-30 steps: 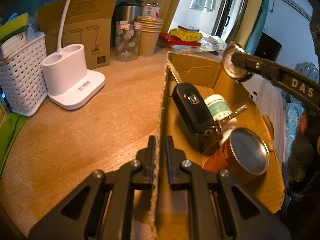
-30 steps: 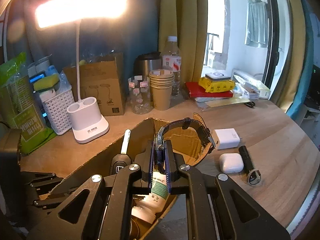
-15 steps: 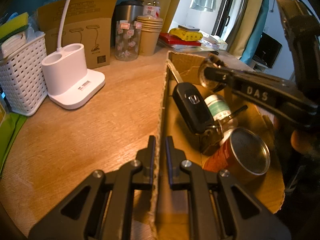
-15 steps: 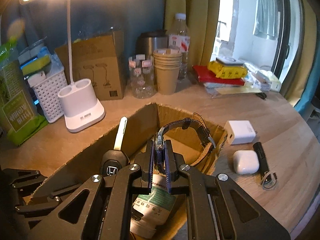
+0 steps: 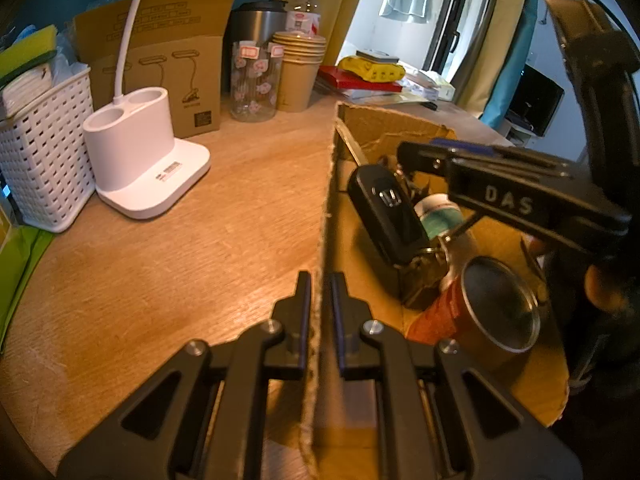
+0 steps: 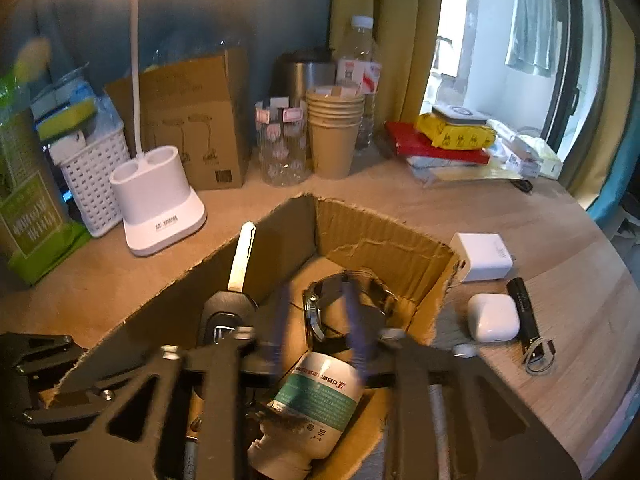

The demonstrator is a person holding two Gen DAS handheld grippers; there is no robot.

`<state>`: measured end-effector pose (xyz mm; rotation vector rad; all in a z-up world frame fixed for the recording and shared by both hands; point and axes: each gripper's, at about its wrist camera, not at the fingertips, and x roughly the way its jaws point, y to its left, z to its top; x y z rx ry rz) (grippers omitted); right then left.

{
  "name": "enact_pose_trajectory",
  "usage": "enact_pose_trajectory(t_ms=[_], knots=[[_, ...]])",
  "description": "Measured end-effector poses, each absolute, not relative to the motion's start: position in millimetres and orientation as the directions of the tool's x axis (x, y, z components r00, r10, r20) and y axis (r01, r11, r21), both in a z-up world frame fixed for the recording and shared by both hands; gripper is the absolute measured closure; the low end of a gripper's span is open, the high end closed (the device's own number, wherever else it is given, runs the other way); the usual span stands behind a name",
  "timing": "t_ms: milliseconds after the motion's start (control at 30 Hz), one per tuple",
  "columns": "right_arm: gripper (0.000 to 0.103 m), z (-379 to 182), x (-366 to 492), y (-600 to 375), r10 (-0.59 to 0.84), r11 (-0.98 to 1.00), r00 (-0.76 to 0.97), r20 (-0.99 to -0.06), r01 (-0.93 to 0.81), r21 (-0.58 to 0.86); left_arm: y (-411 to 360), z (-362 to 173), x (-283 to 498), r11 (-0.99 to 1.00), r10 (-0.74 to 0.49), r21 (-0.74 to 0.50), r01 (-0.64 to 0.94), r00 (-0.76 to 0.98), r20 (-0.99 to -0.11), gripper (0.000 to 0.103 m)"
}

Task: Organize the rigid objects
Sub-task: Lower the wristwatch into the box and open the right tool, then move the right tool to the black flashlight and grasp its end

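Observation:
An open cardboard box lies on the wooden table. My left gripper is shut on its near wall. Inside lie a black car key, a white bottle with a green label and a red can. My right gripper hangs over the box with its jaws opening. A wristwatch lies loose in the box below and between the blurred fingers, with no pad pressing on it. On the table right of the box are a white charger, a white earbud case and a black flashlight.
A white lamp base and a white basket stand left of the box. At the back are a lamp carton, a glass jar, stacked paper cups and a pile of books. The table edge curves at the right.
My right gripper came down over the box and its jaws parted, letting go of the watch, which now rests inside. My left gripper kept its hold on the box wall.

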<state>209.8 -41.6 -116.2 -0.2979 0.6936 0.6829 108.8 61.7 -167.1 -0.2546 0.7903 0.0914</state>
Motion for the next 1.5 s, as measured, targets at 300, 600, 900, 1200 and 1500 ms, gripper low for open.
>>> enact_pose_trajectory(t_ms=[300,600,900,1200,1500], knots=[[0.057,-111.4,208.7,-49.2,0.483,0.762,0.585,-0.652,-0.647,-0.017,61.9,-166.9,108.4,0.966,-0.014,-0.192,-0.176,0.701,-0.713,0.092],[0.048,-91.1,203.2,-68.1,0.499,0.786,0.633,-0.592,-0.618,0.003,61.8,-166.9,108.6,0.966,-0.014,-0.191,-0.176,0.701,-0.713,0.092],[0.045,-81.0,206.1,-91.9,0.488,0.816,0.669,-0.560,-0.577,0.022,61.9,-166.9,108.7,0.965,-0.014,-0.192,-0.176,0.701,-0.713,0.092],[0.044,-79.3,210.7,-109.4,0.471,0.839,0.690,-0.550,-0.542,0.038,61.8,-166.8,109.0,0.966,-0.014,-0.191,-0.176,0.701,-0.713,0.092],[0.044,-82.9,217.3,-121.6,0.431,0.865,0.714,-0.551,-0.502,0.026,61.7,-166.7,109.1,0.966,-0.013,-0.192,-0.176,0.701,-0.713,0.092]])
